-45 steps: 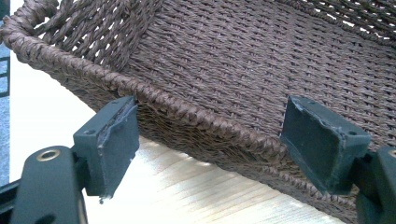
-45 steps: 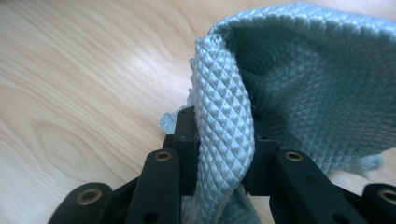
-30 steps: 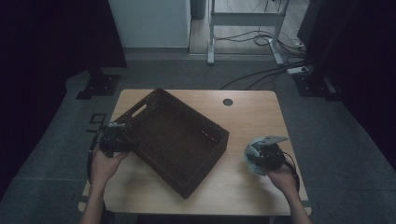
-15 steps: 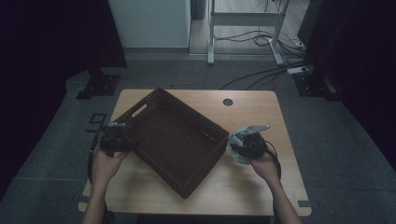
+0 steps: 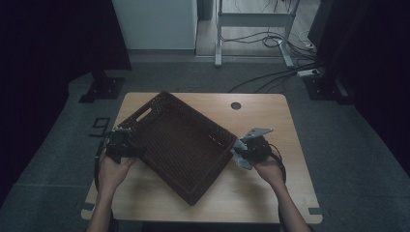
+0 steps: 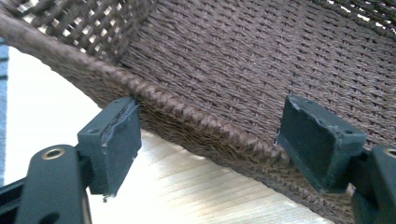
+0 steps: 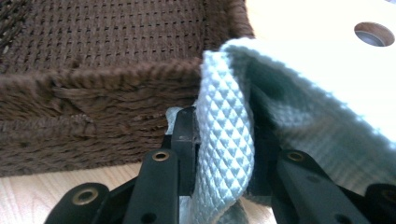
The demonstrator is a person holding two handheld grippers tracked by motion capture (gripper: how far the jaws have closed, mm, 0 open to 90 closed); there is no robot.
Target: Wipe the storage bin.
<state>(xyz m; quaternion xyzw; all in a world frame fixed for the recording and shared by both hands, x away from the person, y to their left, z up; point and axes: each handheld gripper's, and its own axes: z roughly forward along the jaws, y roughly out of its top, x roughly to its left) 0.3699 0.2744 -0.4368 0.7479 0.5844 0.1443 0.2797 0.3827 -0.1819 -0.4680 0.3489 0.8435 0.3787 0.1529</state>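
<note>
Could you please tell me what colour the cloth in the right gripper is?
Pale blue-white cloth, waffle-textured; clearest in the right gripper view.

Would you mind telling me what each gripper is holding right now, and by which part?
The right gripper is shut on a fold of the pale cloth. The left gripper holds nothing: its open jaws straddle the wicker basket rim.

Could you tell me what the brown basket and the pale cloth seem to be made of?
The basket looks like woven wicker or rattan, perhaps synthetic, matte dark brown: braided rim and open-weave walls show in the left gripper view. The cloth looks like soft textile, probably cotton or microfibre: pale, with a raised waffle texture.
</note>
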